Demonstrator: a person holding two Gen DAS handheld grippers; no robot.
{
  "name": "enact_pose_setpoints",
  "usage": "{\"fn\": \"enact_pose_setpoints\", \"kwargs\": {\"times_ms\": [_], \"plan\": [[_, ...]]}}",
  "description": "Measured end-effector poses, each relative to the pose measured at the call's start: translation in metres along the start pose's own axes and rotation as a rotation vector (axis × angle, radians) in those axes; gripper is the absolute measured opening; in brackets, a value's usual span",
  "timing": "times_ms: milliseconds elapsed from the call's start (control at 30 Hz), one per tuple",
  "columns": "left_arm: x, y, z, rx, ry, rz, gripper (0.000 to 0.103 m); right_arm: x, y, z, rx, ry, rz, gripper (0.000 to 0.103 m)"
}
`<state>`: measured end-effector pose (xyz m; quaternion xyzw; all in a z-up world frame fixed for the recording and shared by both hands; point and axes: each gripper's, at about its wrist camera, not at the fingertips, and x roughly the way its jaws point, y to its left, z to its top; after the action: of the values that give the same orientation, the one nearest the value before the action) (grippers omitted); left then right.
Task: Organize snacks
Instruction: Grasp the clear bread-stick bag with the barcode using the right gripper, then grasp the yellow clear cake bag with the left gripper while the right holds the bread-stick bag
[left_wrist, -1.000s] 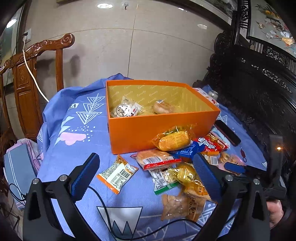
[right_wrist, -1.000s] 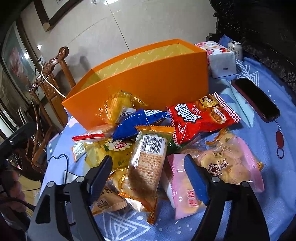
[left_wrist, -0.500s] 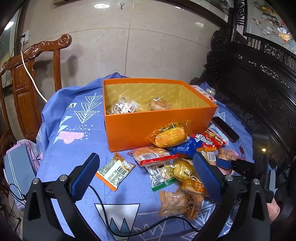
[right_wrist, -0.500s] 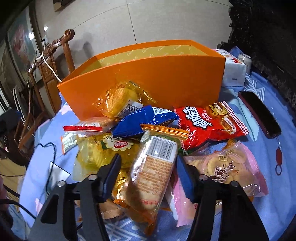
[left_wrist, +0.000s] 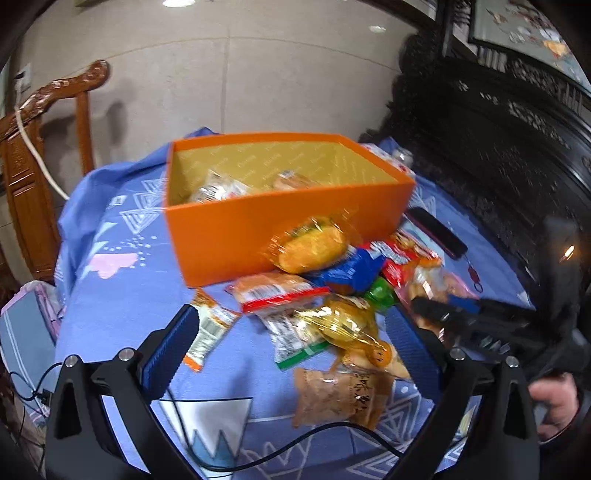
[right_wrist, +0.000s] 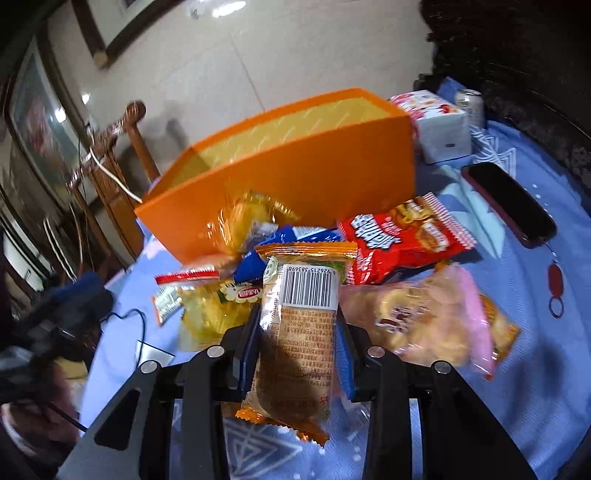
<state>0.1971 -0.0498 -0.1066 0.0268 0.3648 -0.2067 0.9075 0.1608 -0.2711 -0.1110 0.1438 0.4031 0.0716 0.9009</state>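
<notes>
Right wrist view: an orange-edged barcode packet (right_wrist: 299, 332) is clamped by the just-closing right gripper (right_wrist: 297, 354) before the orange box (right_wrist: 295, 173) (lower end blurred); the left gripper (left_wrist: 291, 350) is held agape.

Dark phone (right_wrist: 508, 203) on blue cloth (left_wrist: 122, 295), drink can (right_wrist: 470, 105), wooden chair (left_wrist: 33, 155)

- Orange-edged packet (right_wrist: 295, 332): white label with barcode, digits below it upside down, roughly "926215 383698"; small print beneath, unreadable.
- Red packet (right_wrist: 402, 236): large white Chinese characters, blurred.
- Tan packet (left_wrist: 340, 395): dark Chinese characters, illegible.
</notes>
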Motion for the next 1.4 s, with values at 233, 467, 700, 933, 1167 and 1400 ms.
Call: {"fn": "enact_pose_setpoints", "kwargs": {"times_ms": [233, 467, 700, 933, 1167, 1400], "plan": [[0.038, -0.029, -0.009, 0.12, 0.056, -0.043, 0.099, -0.024, -0.014, -0.003, 0.045, -0.027, 0.015, 0.036], [0.082, -0.042, -0.009, 0.193, 0.102, -0.059, 0.099, -0.028, -0.023, -0.004, 0.063, -0.034, 0.017, 0.036], [0.092, -0.052, -0.005, 0.231, 0.075, -0.076, 0.099, -0.022, -0.033, -0.006, 0.097, -0.019, 0.024, 0.036], [0.094, -0.059, -0.016, 0.277, 0.085, -0.093, 0.075, -0.017, -0.034, -0.008, 0.102, -0.013, 0.03, 0.036], [0.103, -0.064, -0.019, 0.289, 0.121, -0.108, 0.076, -0.016, -0.033, -0.008, 0.105, -0.008, 0.026, 0.036], [0.099, -0.06, -0.02, 0.252, 0.094, -0.104, 0.065, -0.022, -0.034, -0.008, 0.099, -0.02, 0.011, 0.036]]}}
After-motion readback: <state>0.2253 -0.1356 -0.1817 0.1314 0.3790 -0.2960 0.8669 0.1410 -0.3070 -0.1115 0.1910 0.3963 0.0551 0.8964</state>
